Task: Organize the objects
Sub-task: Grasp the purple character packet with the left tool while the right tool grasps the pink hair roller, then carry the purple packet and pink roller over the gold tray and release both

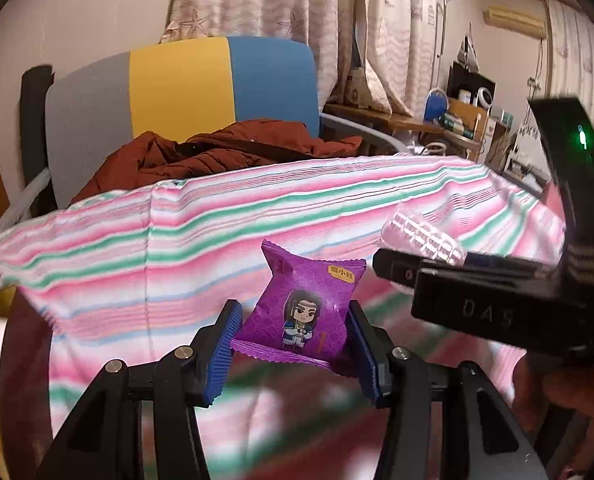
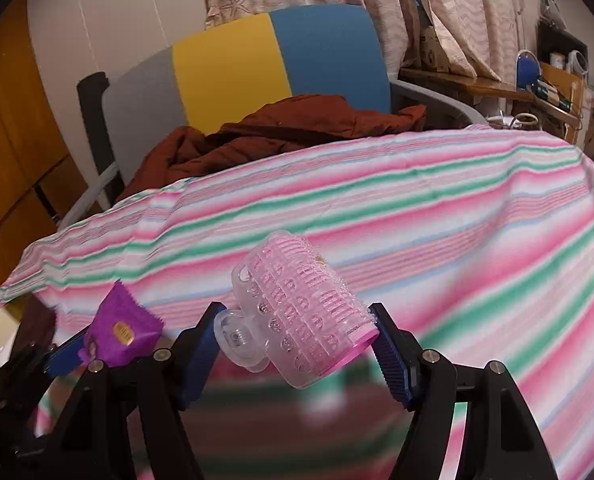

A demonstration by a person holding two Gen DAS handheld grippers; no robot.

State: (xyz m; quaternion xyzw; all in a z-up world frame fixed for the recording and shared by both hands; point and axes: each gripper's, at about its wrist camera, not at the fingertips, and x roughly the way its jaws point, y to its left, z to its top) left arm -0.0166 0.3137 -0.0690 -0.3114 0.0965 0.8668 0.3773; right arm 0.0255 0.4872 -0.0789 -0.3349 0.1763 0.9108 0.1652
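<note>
A pink hair roller [image 2: 301,312], light, hollow and crushable, is being pinched across its ends by the right gripper [image 2: 297,340] above the striped desk [image 2: 457,208]. At 9 o'clock, a slippery, soft purple snack packet [image 1: 303,308] is being pinched at its edges by the left gripper [image 1: 293,344].

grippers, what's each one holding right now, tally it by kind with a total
purple snack packet: 1, between the left gripper's fingers
pink hair roller: 1, between the right gripper's fingers
total: 2 held things, both above the striped cloth
</note>
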